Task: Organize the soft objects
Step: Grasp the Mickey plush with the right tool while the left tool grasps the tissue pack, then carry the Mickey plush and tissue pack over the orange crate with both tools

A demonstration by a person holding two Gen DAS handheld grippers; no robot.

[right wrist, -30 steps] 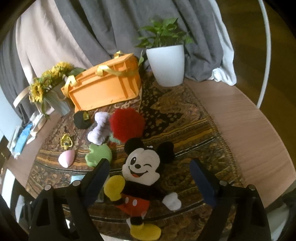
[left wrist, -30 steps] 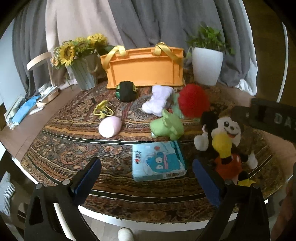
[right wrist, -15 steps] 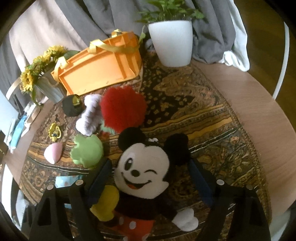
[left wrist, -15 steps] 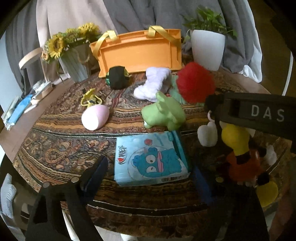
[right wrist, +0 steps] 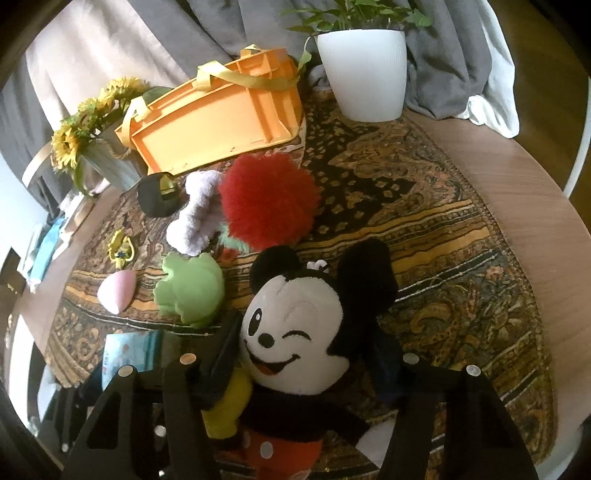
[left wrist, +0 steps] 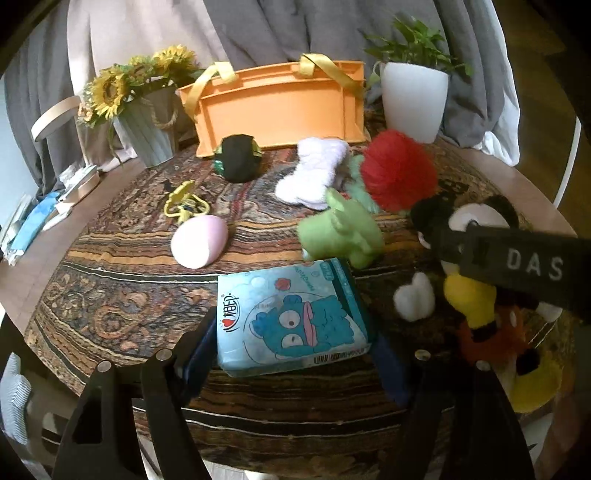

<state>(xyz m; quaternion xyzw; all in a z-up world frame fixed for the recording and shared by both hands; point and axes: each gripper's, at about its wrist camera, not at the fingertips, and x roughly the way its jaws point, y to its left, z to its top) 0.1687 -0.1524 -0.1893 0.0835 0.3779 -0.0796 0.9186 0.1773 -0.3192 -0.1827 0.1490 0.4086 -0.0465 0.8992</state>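
Left wrist, patterned rug (left wrist: 122,295), grey curtains (left wrist: 258,29)

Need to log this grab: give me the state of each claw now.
Left claw: jaws just closing, pads against the tissue pack.
Right claw: jaws just closing, shut on the mouse plush head.

Tissue pack (left wrist: 291,317) nearest, mouse plush (right wrist: 295,332) to its right, crate (left wrist: 277,107) behind, against curtain (left wrist: 258,29).
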